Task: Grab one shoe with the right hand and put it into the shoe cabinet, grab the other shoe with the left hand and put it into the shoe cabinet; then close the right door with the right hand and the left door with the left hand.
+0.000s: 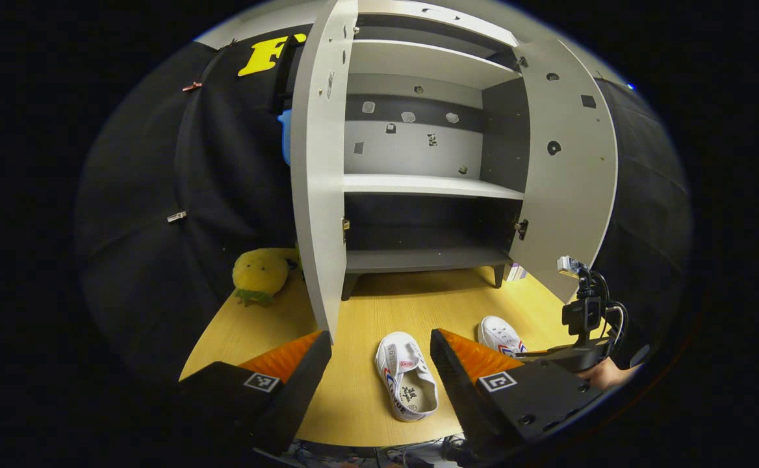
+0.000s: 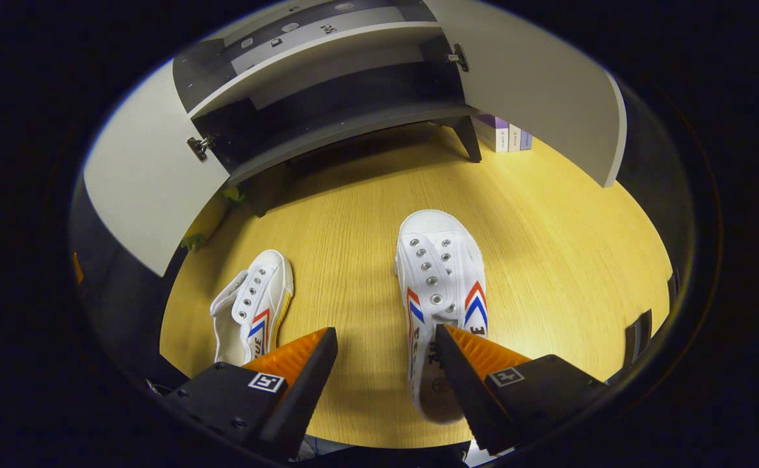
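- On the wooden floor [image 2: 548, 260] in front of the shoe cabinet [image 1: 418, 188], the right shoe [image 2: 441, 286] lies flat just ahead of the right gripper [image 2: 386, 351], slightly to that gripper's right; its heel opening sits beside the right finger.
- Long axis: near to far; the toe points toward the cabinet and the heel toward the gripper.
- Right gripper state: jaws spread wide, holding nothing.
- Left shoe [image 2: 253, 305]: to the left, well apart from its pair, toe also pointing toward the cabinet.
- Left gripper [image 1: 379, 354]: jaws apart and empty; the left shoe [image 1: 407, 374] lies between its fingers in its own view, below them.
- Cabinet: left door [image 1: 318, 162] and right door [image 1: 571, 169] both stand open; the bottom shelf [image 1: 425, 259] is bare.
- Judgement: the right hand is nearer the right shoe; the grasp likely calls for a small shift right and a descent over the heel collar.
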